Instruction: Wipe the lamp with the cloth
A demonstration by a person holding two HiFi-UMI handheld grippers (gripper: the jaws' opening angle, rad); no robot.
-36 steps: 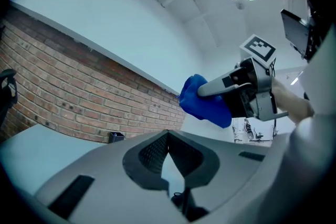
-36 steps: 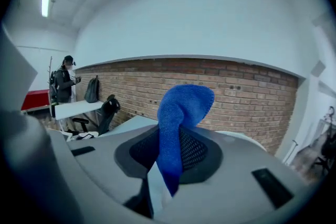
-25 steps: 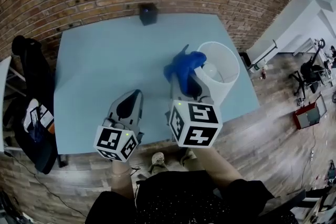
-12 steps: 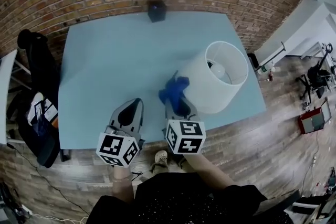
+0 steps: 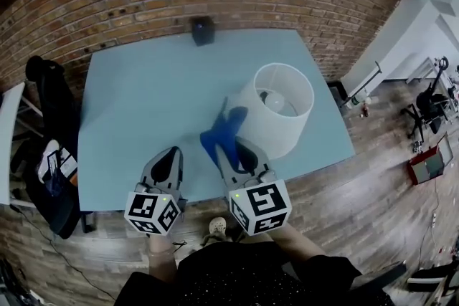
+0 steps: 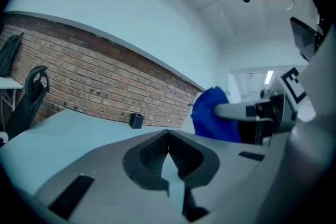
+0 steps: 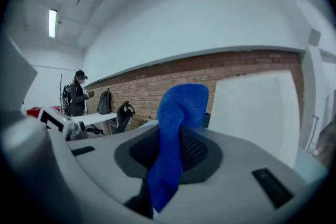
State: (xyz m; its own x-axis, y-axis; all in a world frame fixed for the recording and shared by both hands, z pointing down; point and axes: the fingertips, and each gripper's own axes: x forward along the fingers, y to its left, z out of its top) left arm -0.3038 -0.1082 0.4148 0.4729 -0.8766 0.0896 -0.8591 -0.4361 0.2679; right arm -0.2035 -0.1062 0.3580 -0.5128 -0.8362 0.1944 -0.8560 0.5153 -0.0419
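Right gripper [image 5: 239,148]: fingers clamped on the blue cloth [image 5: 219,132], which stands up between them and hangs down behind. The cloth lies just beside the lamp [image 5: 278,120]; contact cannot be confirmed. The lamp, with a white shade, stands on the worktop [image 5: 136,104] towards its right front corner. Left gripper [image 5: 169,155]: fingers together, nothing held, above the front edge.

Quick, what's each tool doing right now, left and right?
Left tool: closed, nothing between its jaws.
Right tool: closed, holding the blue cloth.
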